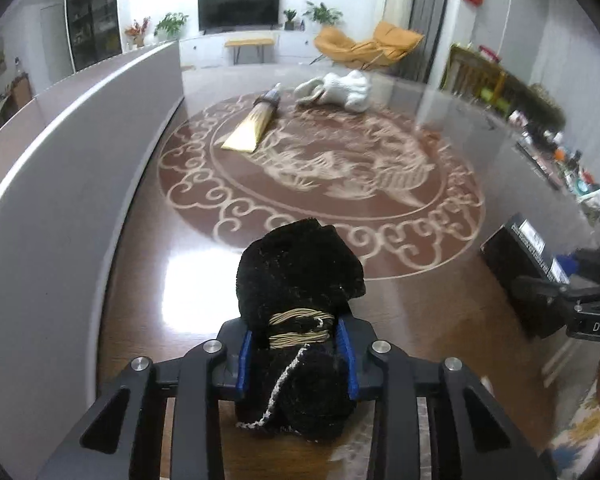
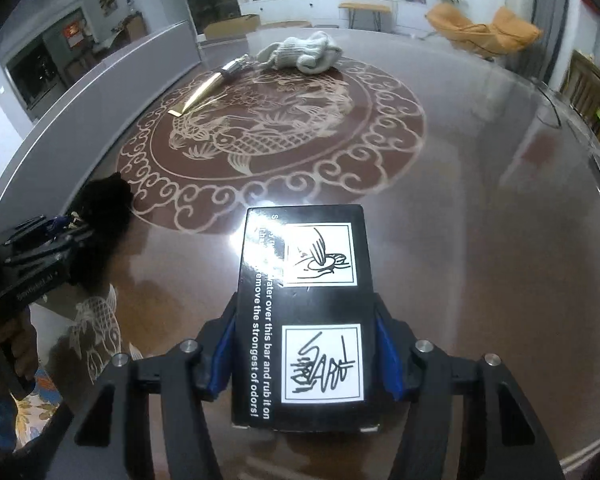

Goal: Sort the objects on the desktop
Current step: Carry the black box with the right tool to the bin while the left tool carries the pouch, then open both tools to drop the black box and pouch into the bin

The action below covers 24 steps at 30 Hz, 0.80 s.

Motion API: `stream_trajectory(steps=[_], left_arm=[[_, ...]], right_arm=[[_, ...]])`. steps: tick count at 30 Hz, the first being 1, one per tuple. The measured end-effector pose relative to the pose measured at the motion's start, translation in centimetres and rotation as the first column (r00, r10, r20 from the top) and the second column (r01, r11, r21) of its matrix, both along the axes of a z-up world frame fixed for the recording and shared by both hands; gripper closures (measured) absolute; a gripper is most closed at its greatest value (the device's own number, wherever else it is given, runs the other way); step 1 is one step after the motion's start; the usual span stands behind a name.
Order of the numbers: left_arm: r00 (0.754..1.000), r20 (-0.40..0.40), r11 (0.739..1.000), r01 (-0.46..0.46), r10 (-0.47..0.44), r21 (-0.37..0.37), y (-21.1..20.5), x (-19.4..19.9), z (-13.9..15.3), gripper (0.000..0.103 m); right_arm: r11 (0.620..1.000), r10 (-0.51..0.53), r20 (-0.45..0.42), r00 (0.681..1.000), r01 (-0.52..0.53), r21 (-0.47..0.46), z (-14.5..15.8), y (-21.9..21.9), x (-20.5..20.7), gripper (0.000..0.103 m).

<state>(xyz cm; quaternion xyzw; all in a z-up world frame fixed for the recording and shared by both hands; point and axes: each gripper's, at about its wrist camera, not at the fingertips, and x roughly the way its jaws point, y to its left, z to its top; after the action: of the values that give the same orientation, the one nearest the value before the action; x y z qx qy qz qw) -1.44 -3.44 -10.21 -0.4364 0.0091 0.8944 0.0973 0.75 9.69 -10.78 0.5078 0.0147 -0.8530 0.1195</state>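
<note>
My left gripper (image 1: 298,354) is shut on a black fuzzy bundle (image 1: 300,276) tied with tan cord, held over the near part of the round table. My right gripper (image 2: 304,354) is shut on a black box (image 2: 302,312) with white printed pictures and text. The box also shows at the right edge of the left wrist view (image 1: 520,252), and the bundle at the left of the right wrist view (image 2: 104,208). A gold tube (image 1: 252,126) with a dark cap and a white knit glove (image 1: 340,90) lie at the far side; they also show in the right wrist view: tube (image 2: 204,90), glove (image 2: 304,54).
The table (image 1: 420,300) is glossy brown with a red medallion of cream fish and cloud scrolls. A grey partition wall (image 1: 72,152) curves along the left. Cluttered shelves (image 1: 560,152) stand at the right. An orange chair (image 1: 364,46) and a TV stand are beyond the table.
</note>
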Motion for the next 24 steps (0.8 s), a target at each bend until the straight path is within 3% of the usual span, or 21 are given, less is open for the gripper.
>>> stream_trajectory(steps=[4,12,18,24], left_arm=[[1.0,-0.027,0.998,0.018,-0.016,0.066,0.6,1.3,1.5,0.07],[0.994,-0.107,0.98,0.021,0.0,0.197,-1.4,2.7,8.2,0.07],[0.983,-0.159,0.968,-0.051,0.092,0.244,-8.7,3.1,13.6,0.069],[0.948,-0.167,0.957,-0.246,0.27,0.151,-19.6,2.6,15.6,0.069]], right_arm=[[0.987,-0.06,0.025,0.998,0.063,-0.149,0.7,2.5,1.2,0.044],[0.963,-0.06,-0.016,0.998,0.054,-0.264,5.7,2.1,0.5,0.044],[0.936,0.015,-0.079,0.997,-0.042,-0.348,11.2,-3.5,-1.7,0.044],[0.883,0.189,-0.144,0.971,-0.232,-0.408,15.9,-15.6,-4.6,0.044]])
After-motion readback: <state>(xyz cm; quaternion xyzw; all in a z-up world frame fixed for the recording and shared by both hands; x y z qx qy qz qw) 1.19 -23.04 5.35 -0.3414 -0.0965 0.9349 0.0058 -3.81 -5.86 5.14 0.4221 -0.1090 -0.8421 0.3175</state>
